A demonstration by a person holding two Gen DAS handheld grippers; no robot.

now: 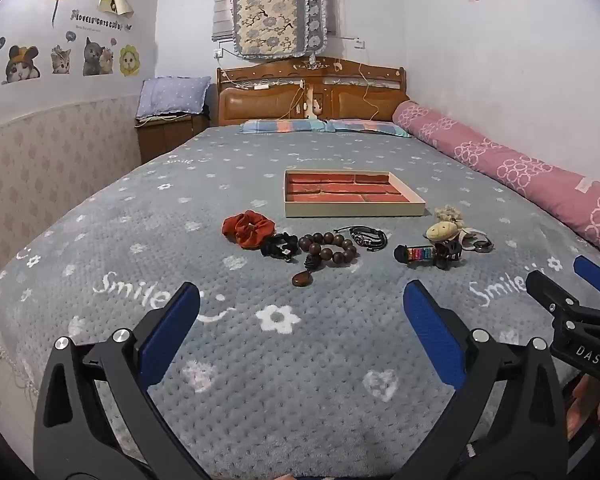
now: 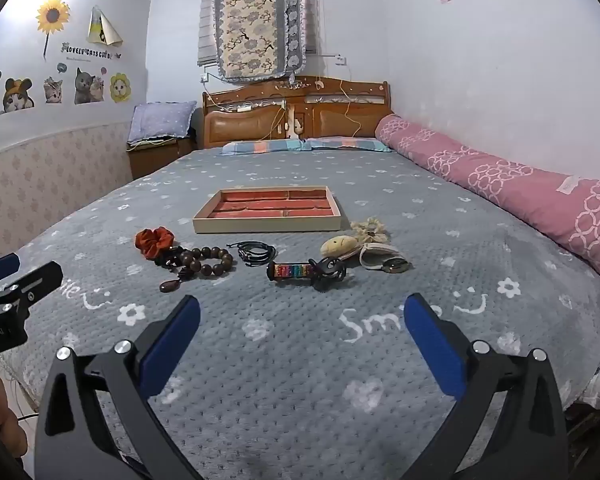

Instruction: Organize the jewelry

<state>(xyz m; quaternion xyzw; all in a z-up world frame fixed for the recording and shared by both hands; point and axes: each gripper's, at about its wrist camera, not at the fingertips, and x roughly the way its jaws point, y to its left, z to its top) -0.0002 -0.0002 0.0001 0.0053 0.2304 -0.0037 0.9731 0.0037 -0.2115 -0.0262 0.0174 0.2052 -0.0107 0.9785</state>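
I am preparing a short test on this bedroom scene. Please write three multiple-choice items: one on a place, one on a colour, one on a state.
1. Where does the wooden bead bracelet lie?
A. inside the tray
B. on the grey blanket, nearer the camera than the tray
C. on the pink bolster

2. What colour is the scrunchie at the left end of the row?
A. rust red
B. green
C. white

3. What is the state of the tray?
A. full of jewelry
B. covered by a lid
C. open, with nothing in it

Answers:
1 B: the beads rest on the blanket, on the near side of the tray.
2 A: its fabric shows rust red in both views.
3 C: only the red brick-pattern lining is visible inside.
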